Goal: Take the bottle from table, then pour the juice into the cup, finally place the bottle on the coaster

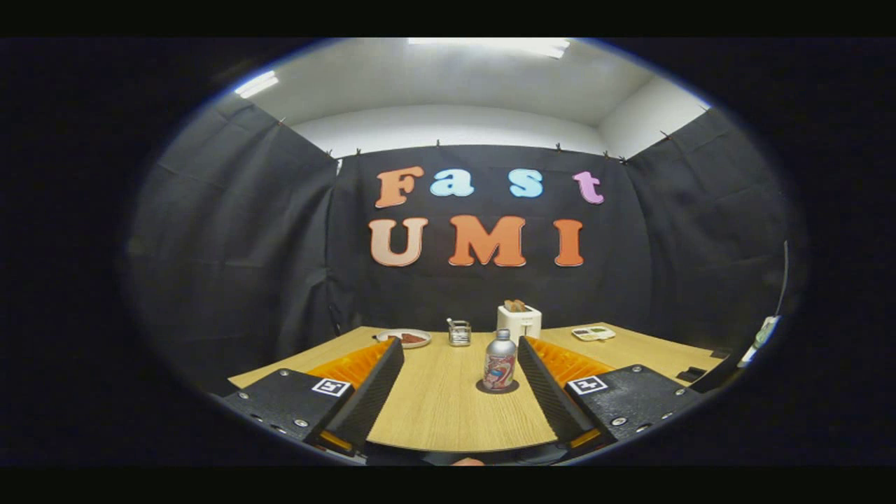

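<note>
Gripper (458, 350): closest thing to the lens, fingers (371, 392) spread wide apart low in the frame, nothing between the pads, gripping nothing. Each finger has a little square marker on top.
Bottle (500, 362): silver cap and shoulder, colourful label, standing upright just right of centre. It's between the two fingers but way closer to the right one, out by its tip, and not touching either as far as I can see.
Coaster (498, 386): dark round disc, and the bottle is sitting right on it.
Cup (459, 333): small glass-looking thing beyond the bottle and a bit left, middle of the frame. Can't tell if there's anything in it, too small.
Toaster (519, 322): white, behind the bottle at the far edge of the table, with something brownish poking out the top.
Plate (404, 338): far left of the cup, with something reddish-brown on it.
Tray (593, 333): small pale one, right of the toaster, bits on it I can't make out.
Table (441, 406): light wood grain, holds all of the above.
</note>
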The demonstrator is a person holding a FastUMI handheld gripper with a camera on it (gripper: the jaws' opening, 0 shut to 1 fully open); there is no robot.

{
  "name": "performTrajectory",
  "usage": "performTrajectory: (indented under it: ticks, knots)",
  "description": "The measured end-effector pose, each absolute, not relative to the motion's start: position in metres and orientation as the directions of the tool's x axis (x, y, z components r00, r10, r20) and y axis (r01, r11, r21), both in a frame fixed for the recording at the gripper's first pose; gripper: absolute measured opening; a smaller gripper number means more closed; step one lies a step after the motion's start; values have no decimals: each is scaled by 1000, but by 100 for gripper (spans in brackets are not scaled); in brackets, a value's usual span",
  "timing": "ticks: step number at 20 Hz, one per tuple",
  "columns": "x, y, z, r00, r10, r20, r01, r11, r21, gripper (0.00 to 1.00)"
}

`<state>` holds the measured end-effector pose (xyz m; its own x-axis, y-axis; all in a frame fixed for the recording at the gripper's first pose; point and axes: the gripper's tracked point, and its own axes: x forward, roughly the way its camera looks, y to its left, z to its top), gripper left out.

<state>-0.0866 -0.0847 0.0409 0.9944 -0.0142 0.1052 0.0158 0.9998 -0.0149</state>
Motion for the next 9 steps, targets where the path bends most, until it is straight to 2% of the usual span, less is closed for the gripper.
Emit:
performTrajectory:
  ticks: [9]
  knots:
    - [-95, -72, 39, 995, -2, 101, 10, 997, -80, 97]
